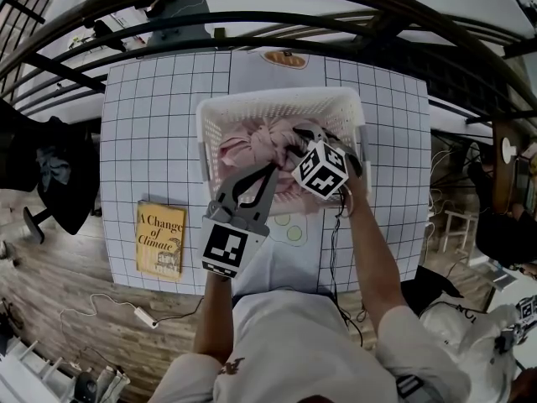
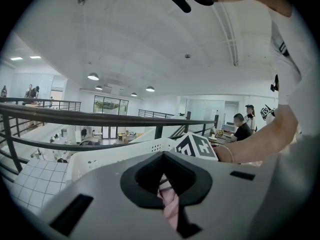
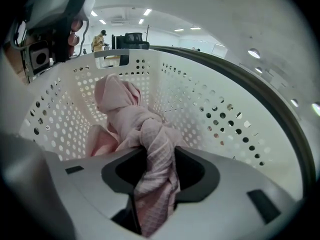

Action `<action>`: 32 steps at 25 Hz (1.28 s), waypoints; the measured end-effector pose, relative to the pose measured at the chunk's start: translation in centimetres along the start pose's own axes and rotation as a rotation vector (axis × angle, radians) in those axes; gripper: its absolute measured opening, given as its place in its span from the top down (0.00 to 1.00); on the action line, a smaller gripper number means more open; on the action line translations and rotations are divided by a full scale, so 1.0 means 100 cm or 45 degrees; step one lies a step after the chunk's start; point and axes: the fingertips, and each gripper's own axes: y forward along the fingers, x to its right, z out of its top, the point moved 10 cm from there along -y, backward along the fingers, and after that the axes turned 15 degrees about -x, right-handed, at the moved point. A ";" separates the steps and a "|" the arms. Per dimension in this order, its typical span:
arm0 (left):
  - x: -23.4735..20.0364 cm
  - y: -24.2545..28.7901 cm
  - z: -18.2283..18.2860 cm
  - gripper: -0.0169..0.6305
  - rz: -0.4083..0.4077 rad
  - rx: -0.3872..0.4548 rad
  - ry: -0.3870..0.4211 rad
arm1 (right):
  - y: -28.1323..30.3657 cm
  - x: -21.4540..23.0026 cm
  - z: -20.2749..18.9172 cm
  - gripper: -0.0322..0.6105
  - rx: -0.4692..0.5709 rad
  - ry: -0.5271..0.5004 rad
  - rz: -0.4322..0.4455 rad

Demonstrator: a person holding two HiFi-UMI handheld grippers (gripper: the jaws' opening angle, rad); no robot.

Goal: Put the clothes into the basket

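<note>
the pink clothes [image 1: 252, 148] already lie inside the basket [image 1: 211, 112], but the left gripper [image 2: 170, 201] pinches a thin strip of them by the basket's near side. the right gripper [image 3: 154, 184] clamps a twisted bunch inside the basket, so i judge only the letting go is left. the head view alone shows the whole pile in the basket, while only the right gripper view shows the knot between its jaws.

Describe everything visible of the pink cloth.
The pink cloth is a pale, thin, soft fabric with a fine checked weave, bunched and twisted into a knot-like rope. Most of it lies heaped inside the white perforated basket, with one fold standing higher than the rest. A twisted length runs between the jaws of the right gripper, which are closed on it. A narrow strip is pinched in the left gripper at the basket's near side.
</note>
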 end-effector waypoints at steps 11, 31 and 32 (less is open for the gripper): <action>0.000 -0.001 0.001 0.97 -0.001 -0.003 0.001 | -0.002 -0.001 0.000 0.56 0.018 -0.004 -0.015; 0.005 -0.007 0.006 0.97 0.009 0.015 0.021 | -0.028 -0.002 0.002 0.56 0.096 -0.053 -0.103; 0.005 -0.008 0.007 0.97 0.009 0.017 0.022 | -0.032 -0.002 0.003 0.56 0.105 -0.053 -0.113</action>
